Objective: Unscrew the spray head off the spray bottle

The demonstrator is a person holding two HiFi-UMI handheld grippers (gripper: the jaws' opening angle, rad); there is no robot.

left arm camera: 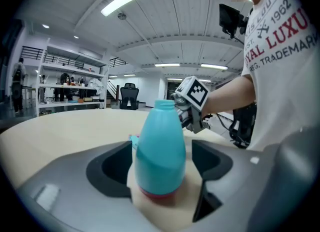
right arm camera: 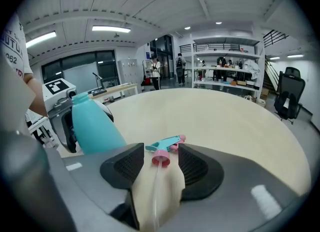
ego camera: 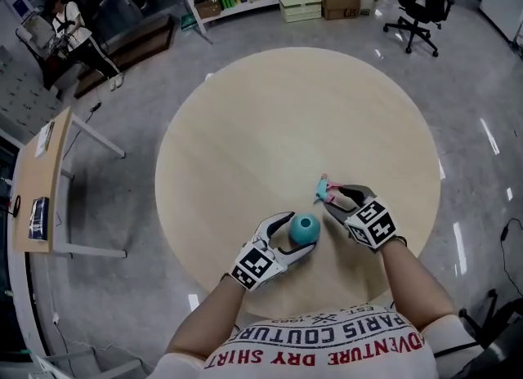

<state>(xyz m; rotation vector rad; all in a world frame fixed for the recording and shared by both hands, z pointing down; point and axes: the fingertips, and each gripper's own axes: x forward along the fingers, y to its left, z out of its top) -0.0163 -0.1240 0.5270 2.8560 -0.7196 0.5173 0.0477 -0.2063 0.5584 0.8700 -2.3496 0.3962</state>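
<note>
Round table (ego camera: 245, 124), lower centre: left gripper (ego camera: 296, 237) gapes around the bottle (left arm camera: 160, 146); right gripper's (right arm camera: 157, 163) parted jaws straddle the spray head (right arm camera: 165, 145).

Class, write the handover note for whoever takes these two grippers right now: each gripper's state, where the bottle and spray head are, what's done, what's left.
Left gripper: jaws open, either side of the spray bottle, not pressing it.
Right gripper: jaws open; the spray head lies between them on the table, its tube trailing back.
Bottle: upright, neck bare.
Done: head is off.
Left: probably only to draw both grippers clear.
</note>
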